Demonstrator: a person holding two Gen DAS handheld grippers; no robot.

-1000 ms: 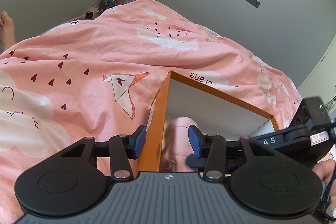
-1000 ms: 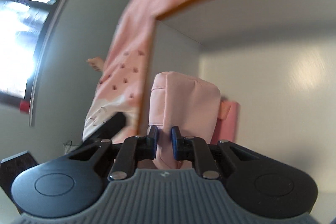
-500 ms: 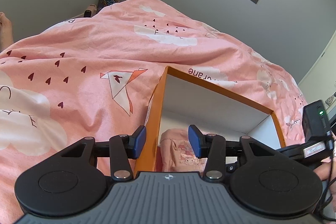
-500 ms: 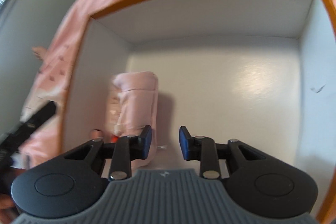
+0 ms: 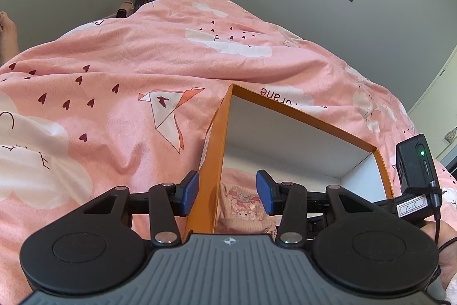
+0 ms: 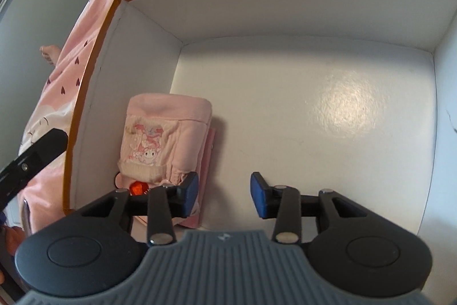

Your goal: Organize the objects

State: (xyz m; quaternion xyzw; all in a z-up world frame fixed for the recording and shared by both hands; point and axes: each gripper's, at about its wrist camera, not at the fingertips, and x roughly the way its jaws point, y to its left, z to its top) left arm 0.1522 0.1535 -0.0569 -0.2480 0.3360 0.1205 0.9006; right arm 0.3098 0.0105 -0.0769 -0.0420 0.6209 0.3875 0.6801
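Folded pink garment (image 6: 164, 142) sits lower left in orange box (image 6: 85, 93), tucked into its corner to save room; right gripper (image 6: 224, 197) fingers opening, empty; left gripper (image 5: 227, 192) fingers apart, straddling box wall, likely steadying.

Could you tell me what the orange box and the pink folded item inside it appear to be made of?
The orange box looks like stiff cardboard: thin straight walls, crisp corners, and a white, slightly glossy lining that catches a light patch. The pink folded item looks like soft knit cloth: rounded fold, matte surface, printed cartoon panel.
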